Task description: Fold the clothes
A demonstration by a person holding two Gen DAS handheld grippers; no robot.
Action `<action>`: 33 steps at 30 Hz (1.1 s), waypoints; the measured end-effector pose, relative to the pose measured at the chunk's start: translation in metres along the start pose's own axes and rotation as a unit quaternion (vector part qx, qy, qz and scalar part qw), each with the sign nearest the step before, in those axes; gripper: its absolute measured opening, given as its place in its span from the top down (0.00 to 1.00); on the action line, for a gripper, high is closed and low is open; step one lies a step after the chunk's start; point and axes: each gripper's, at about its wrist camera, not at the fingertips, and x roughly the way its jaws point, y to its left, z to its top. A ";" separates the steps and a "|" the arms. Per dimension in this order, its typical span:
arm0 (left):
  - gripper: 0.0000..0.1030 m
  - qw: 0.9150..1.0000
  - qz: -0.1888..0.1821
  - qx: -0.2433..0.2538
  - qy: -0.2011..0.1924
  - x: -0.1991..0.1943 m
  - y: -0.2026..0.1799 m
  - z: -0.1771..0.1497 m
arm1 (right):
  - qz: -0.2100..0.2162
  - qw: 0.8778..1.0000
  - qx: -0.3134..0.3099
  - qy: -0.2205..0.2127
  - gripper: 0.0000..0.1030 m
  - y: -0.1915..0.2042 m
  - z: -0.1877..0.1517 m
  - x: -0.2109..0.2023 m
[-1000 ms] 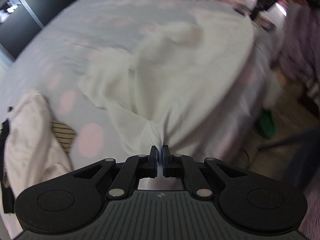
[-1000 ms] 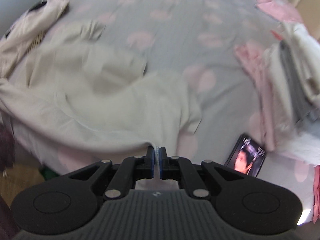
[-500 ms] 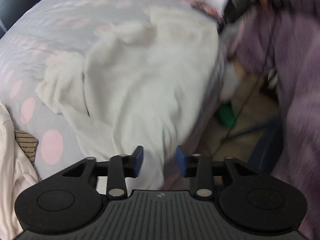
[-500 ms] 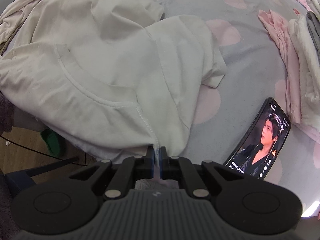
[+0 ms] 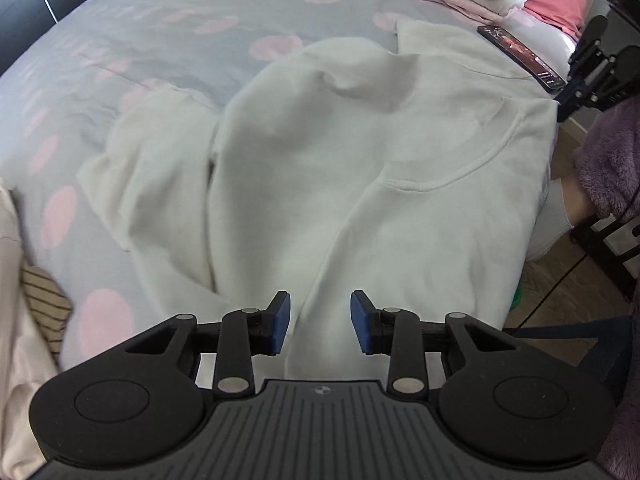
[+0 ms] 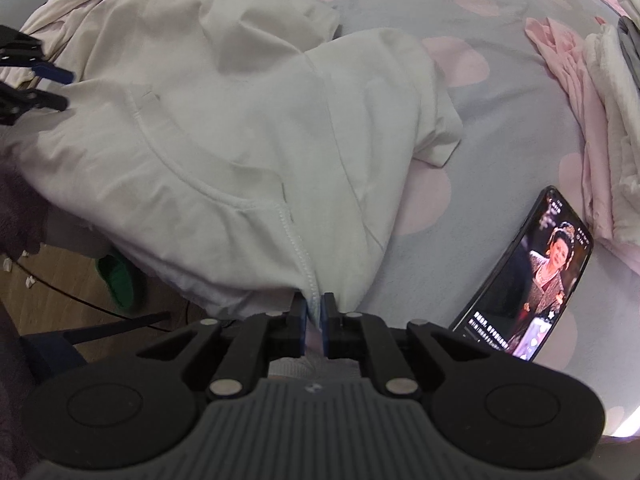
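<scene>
The cream cotton sweatshirt (image 5: 360, 152) lies spread on the grey, pink-dotted bed (image 5: 160, 28), its near side draped over the bed's edge. The left gripper (image 5: 320, 316) has just been opening, jaws apart over the fabric; the right gripper (image 6: 314, 312) is clamped on the hem. Smooth it toward the far open bedding, clear of the black phone (image 6: 532, 276) at right

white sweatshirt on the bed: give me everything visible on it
The sweatshirt is off-white, soft knit cotton by the look, with a ribbed round collar and stitched seams. It lies spread and rumpled on the grey, pink-dotted bedspread, one short sleeve out to each side, its near edge hanging over the bed's side. The right gripper pinches that edge near the collar seam. The left gripper, whose jaws have just been opening and then closing a little, stands open over the cloth without pressing it. A phone lies beside it, apart.
</scene>
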 end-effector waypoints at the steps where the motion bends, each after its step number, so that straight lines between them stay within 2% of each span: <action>1: 0.69 1.000 -0.003 0.001 0.001 0.001 0.000 0.001 | 0.004 1.000 -0.004 0.000 0.90 0.001 -0.003 -0.001; 3: 0.69 1.000 -0.008 0.004 0.002 0.004 0.001 0.002 | 0.011 1.000 -0.013 -0.007 0.82 0.002 -0.007 -0.006; 5: 0.69 1.000 -0.015 0.001 -0.003 0.005 0.004 0.004 | 0.013 0.999 -0.017 -0.026 0.67 0.004 -0.008 -0.014; 11: 0.69 0.999 -0.034 -0.004 -0.008 0.011 0.009 0.015 | 0.023 0.996 -0.018 -0.083 0.67 0.005 0.000 -0.029; 17: 0.69 0.999 -0.054 0.002 -0.003 0.023 0.005 0.019 | 0.047 0.997 -0.019 -0.059 0.67 0.008 0.014 0.002; 19: 0.76 0.998 -0.057 0.009 0.003 0.027 0.002 0.019 | 0.051 0.997 -0.018 -0.047 0.67 0.008 0.016 0.012; 21: 0.88 0.998 -0.055 0.018 0.008 0.030 -0.002 0.019 | 0.061 0.997 -0.018 -0.036 0.67 0.008 0.016 0.016; 22: 0.91 0.998 -0.052 0.018 0.008 0.030 -0.003 0.019 | 0.062 0.997 -0.021 -0.033 0.70 0.009 0.016 0.017; 24: 0.98 0.999 -0.048 0.007 0.004 0.025 0.000 0.019 | 0.056 0.998 -0.028 -0.031 0.86 0.012 0.015 0.017; 25: 0.98 0.999 -0.045 -0.003 0.000 0.021 0.002 0.018 | 0.054 0.998 -0.029 -0.034 0.88 0.014 0.014 0.016; 30: 0.99 0.997 -0.031 -0.060 -0.048 -0.014 0.010 0.015 | 0.041 0.997 -0.041 -0.060 0.92 0.022 0.009 0.001; 33: 0.99 0.991 0.001 -0.080 -0.104 -0.054 0.014 0.019 | 0.027 0.994 -0.043 -0.093 0.93 0.026 0.009 -0.021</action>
